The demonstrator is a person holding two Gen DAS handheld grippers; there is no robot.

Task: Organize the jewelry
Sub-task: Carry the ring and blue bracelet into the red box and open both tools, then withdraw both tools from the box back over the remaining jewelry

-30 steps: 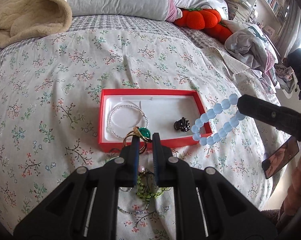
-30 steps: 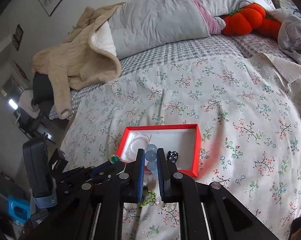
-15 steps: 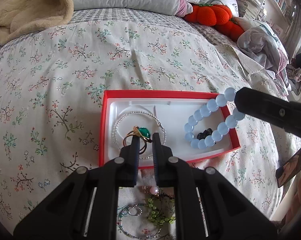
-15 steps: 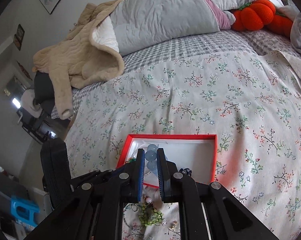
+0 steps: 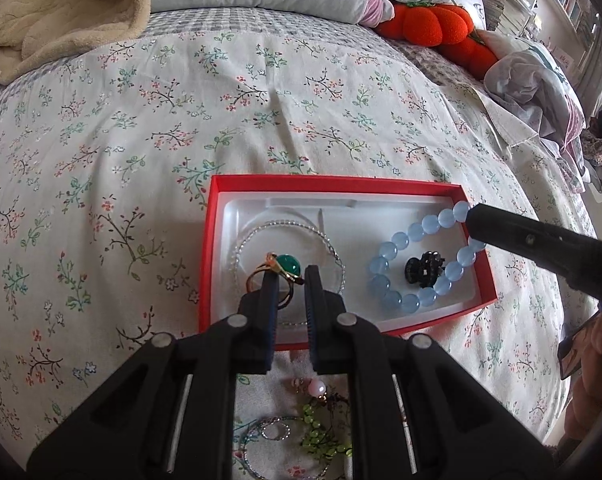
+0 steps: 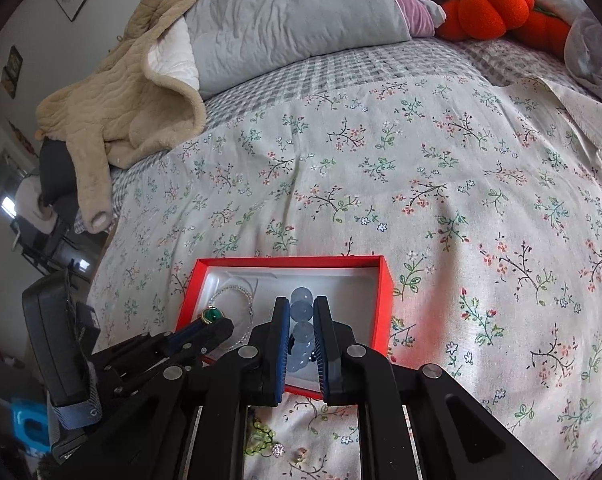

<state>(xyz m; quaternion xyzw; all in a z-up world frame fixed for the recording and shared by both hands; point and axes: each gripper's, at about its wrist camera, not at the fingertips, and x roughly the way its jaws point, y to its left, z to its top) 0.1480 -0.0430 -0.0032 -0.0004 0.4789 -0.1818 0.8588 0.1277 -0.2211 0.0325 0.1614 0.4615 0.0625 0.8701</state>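
Hairclip (image 5: 424, 270) shows only from left claw (image 5: 291, 276).

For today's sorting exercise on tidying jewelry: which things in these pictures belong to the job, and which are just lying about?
Part of the job:
red box
blue bead bracelet, held by the right gripper
green-stone ring, held by the left gripper
silver bracelet
black clip
green bead piece outside the box

Just lying about:
orange pumpkin cushion
beige blanket
grey pillow

Each black gripper (image 5: 290, 276) has 2 blue-padded fingers (image 6: 280, 344), silver pivot screws, and possibly ribbed pads.
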